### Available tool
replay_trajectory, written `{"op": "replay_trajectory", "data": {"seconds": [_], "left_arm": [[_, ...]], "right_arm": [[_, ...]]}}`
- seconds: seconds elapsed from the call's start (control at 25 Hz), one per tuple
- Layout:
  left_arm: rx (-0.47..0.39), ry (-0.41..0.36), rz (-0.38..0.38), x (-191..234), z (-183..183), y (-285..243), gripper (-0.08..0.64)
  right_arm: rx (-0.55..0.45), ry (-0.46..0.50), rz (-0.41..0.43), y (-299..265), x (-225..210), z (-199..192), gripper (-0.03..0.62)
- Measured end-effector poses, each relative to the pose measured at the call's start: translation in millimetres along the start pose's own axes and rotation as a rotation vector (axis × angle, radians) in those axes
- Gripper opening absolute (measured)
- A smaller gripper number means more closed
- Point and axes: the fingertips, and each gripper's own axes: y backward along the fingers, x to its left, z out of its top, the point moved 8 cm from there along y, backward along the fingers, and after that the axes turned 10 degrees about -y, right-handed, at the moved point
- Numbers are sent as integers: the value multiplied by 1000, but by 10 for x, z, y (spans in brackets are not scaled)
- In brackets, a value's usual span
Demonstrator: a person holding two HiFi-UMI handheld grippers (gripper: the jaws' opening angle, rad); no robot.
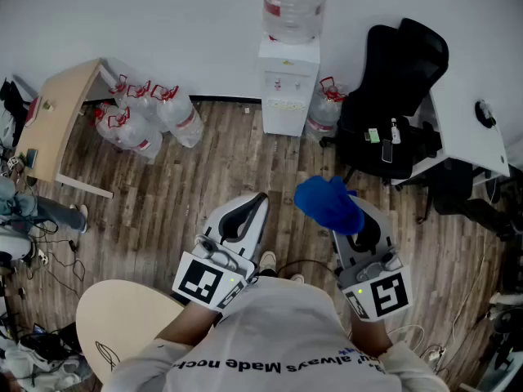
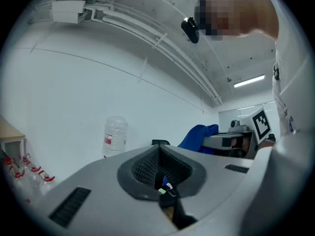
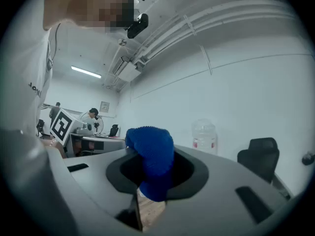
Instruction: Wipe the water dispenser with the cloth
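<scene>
The white water dispenser point(image 1: 288, 88) stands against the far wall with a clear bottle point(image 1: 292, 6) on top. In the head view both grippers are held low over the wood floor, well short of it. My right gripper point(image 1: 347, 219) is shut on a blue cloth point(image 1: 328, 204), which bunches over its tips; the right gripper view shows the cloth point(image 3: 150, 161) pinched between the jaws and the bottle point(image 3: 204, 136) far ahead. My left gripper point(image 1: 258, 198) is shut with nothing in it. The bottle point(image 2: 115, 134) also shows far ahead in the left gripper view.
Several spare water bottles point(image 1: 147, 117) lie left of the dispenser and one point(image 1: 325, 109) stands at its right. A black office chair point(image 1: 392, 96) and a white desk point(image 1: 478, 121) stand at the right. A wooden table point(image 1: 57, 121) is at the left, a round table point(image 1: 122, 317) near me.
</scene>
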Motion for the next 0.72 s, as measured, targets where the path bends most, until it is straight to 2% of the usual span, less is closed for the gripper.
{"op": "replay_trajectory", "data": {"seconds": [0.24, 0.44, 0.72], "left_arm": [[14, 11, -10, 222, -25, 138, 20], [24, 12, 5, 417, -56, 255, 20], [43, 27, 18, 519, -182, 170, 20]], "right_arm": [[6, -29, 5, -226, 152, -34, 106], [26, -17, -3, -364, 292, -89, 106], [25, -24, -5, -525, 171, -134, 106]]}}
